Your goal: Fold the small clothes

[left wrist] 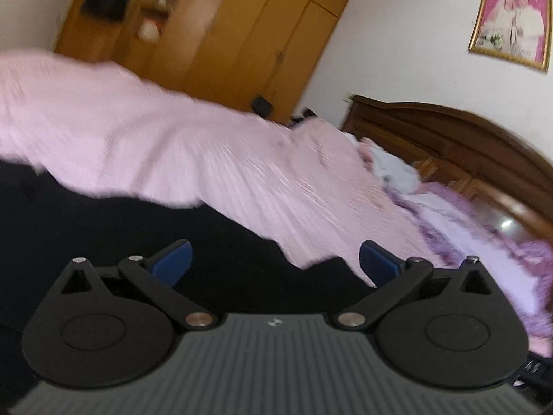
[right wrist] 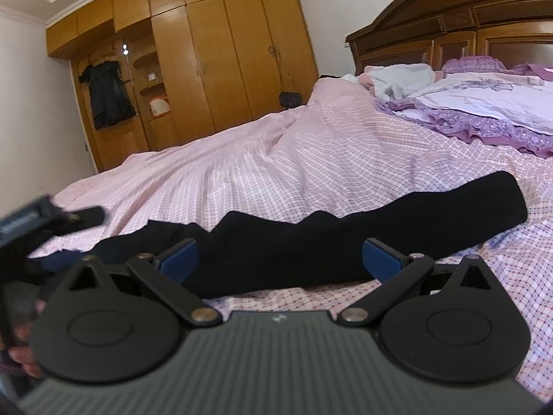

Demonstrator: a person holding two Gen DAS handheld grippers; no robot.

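Note:
A black garment lies stretched across the pink checked bedspread, one long end reaching to the right. My right gripper is open just above its near edge, blue pads wide apart. In the blurred left wrist view the same black cloth fills the lower left, and my left gripper is open over it, holding nothing. The left gripper also shows at the left edge of the right wrist view.
Purple frilled pillows and a pale bundle of clothes lie by the dark wooden headboard. A wooden wardrobe stands beyond the bed. A framed picture hangs on the wall.

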